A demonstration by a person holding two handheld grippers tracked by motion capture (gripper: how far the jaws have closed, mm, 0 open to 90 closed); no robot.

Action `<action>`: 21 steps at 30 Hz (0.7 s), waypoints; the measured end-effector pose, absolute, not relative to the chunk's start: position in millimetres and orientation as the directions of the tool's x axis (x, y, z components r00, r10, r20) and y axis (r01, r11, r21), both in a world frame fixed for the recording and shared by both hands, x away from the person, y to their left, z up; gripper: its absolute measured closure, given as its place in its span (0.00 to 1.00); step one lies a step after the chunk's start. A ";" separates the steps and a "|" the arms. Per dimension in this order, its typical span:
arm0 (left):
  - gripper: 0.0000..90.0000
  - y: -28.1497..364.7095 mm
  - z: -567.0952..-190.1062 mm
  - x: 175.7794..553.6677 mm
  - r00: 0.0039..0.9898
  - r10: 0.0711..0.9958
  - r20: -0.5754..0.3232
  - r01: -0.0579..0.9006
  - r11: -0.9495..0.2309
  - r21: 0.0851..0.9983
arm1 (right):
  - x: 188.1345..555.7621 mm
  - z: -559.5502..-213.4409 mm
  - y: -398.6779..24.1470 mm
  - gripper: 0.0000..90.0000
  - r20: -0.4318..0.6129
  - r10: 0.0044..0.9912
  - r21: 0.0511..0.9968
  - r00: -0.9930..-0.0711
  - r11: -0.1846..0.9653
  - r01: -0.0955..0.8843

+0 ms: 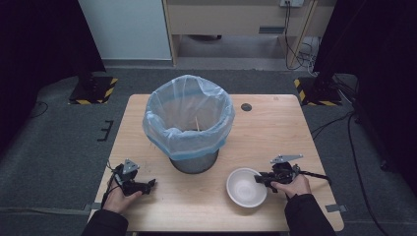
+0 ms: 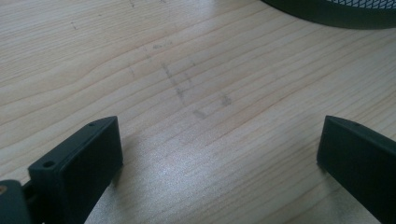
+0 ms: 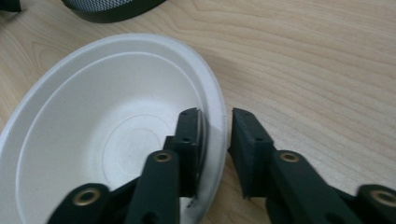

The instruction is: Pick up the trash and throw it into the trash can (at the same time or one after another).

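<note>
The pale wooden surface is mostly bare. The shallow round white paper bowl sits near its front edge, right of centre, with free wood behind it and to its right. Behind and to the left of the bowl stands the black mesh waste bin lined with a translucent light-blue plastic bag, about mid-surface, near the bowl but apart from it. A small dark round disc lies toward the far edge.

The right gripper comes at the bowl from its right side. Its jaws straddle the rim: one jaw is inside the bowl against the inner wall, the other outside. A sliver of gap shows between the outer jaw and the rim, so the pinch looks near but not clearly made.

The left gripper rests low near the front left corner, its jaws spread wide over bare wood with nothing between them.

The bowl is empty. Inside the bin's bag a thin light-coloured stick leans against the liner.
</note>
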State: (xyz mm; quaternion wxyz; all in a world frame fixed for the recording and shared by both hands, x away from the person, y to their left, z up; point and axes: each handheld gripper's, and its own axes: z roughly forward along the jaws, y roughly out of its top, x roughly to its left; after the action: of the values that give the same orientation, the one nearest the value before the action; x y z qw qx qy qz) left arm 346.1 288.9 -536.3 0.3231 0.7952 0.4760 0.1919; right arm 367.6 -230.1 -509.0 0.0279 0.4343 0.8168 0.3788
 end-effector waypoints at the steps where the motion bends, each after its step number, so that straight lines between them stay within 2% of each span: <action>1: 0.00 288.9 -536.3 346.1 0.473 0.881 -0.002 0.633 -0.338 0.696 | 367.7 -508.9 -229.9 0.86 0.288 0.730 0.638 -0.620 0.337 0.692; 8: 0.00 288.9 -536.3 346.1 0.473 0.881 -0.002 0.633 -0.338 0.696 | 367.5 -499.9 -230.2 0.91 0.322 0.730 0.640 -0.602 0.301 0.707; 21: 0.00 288.9 -536.3 346.1 0.473 0.881 -0.002 0.633 -0.338 0.696 | 368.4 -476.5 -240.1 0.93 0.310 0.766 0.737 -0.562 0.179 0.651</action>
State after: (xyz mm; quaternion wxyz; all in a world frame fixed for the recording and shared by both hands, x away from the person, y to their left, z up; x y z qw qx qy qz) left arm 346.1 288.9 -536.3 0.3230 0.7952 0.4759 0.1919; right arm 368.4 -240.1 -476.5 0.0650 0.4632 0.7652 0.4424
